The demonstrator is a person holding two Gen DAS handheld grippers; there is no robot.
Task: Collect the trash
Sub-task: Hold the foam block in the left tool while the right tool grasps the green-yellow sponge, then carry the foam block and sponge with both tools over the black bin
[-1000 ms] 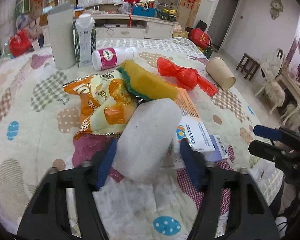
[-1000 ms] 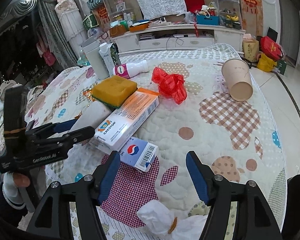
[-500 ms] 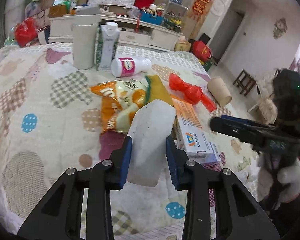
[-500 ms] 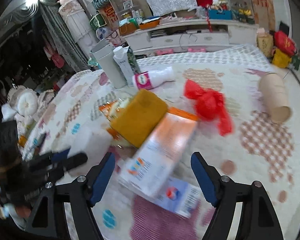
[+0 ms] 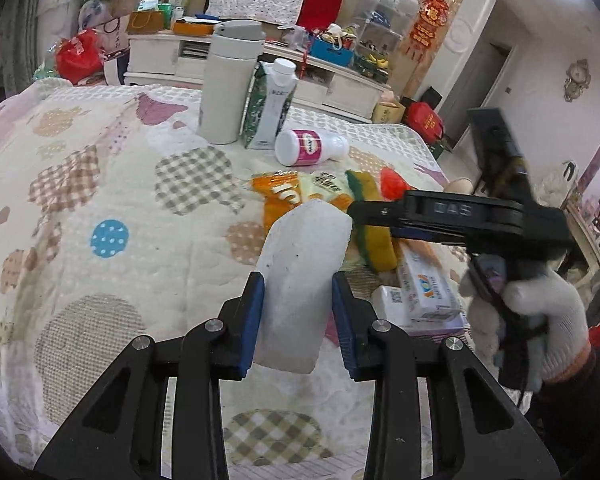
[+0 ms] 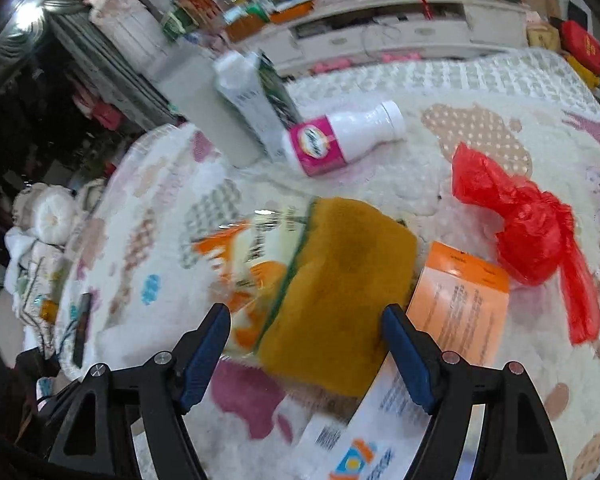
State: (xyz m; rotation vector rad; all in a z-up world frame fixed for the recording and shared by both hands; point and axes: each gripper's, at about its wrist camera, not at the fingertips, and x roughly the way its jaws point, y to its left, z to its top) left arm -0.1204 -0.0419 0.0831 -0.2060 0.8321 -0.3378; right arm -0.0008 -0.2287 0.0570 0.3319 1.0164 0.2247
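Claw on my left is clamped on a white foam block; its blue pads press both long sides near the block's lower end, and I hold it lifted off the quilted bed. Over the last second those jaws have been closing, with the block between them. Foam like that should be very light and a bit squashy, with a grippy matt skin, so I judge a gentle squeeze is enough. Its long axis runs away from me, the free end pointing toward 12 o'clock and tipped slightly to 1.

My right claw stands wide, gripping nothing; its jaws have been opening, and they frame a yellow sponge without touching it as far as I can tell through the blur. That sponge lies partly on an orange snack bag, with an orange-and-white carton at its 3 o'clock and a red plastic bag toward 2. I expect it to be soft, light and springy; I would take it across its short width. Its long axis points from 6 toward 12 o'clock, leaning a little to 1.
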